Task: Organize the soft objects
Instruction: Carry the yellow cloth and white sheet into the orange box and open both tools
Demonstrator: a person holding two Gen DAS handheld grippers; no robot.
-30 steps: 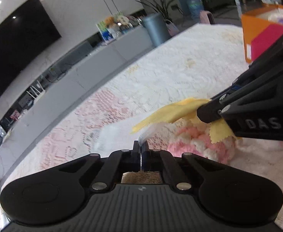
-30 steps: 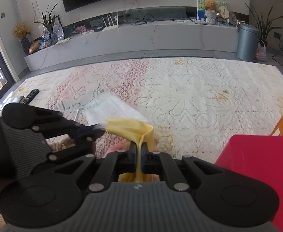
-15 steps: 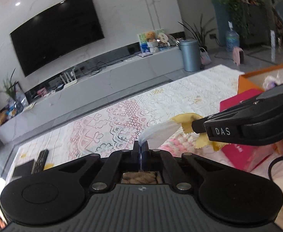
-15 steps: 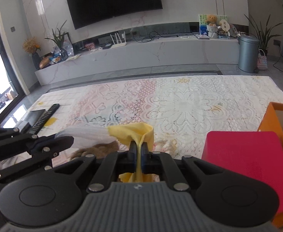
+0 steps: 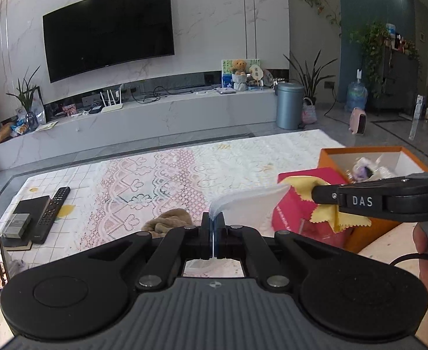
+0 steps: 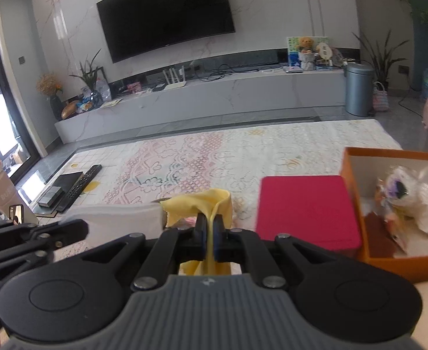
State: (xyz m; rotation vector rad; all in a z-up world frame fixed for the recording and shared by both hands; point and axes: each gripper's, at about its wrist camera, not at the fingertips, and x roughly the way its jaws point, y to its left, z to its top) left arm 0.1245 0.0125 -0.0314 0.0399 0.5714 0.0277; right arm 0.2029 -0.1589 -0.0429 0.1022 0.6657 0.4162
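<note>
Cloths pinched in both grippers above the rug

Left wrist view: left gripper [image 5: 213, 224] is clamped on a white cloth [image 5: 250, 201], beside the pink box [image 5: 297, 204].

Right wrist view: right gripper [image 6: 209, 233] is clamped on a yellow cloth [image 6: 198, 205], near the orange box [image 6: 357, 198].

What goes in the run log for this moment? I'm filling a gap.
left gripper: shut on white cloth | right gripper: shut on yellow cloth | orange box: open, holds plush toy
</note>
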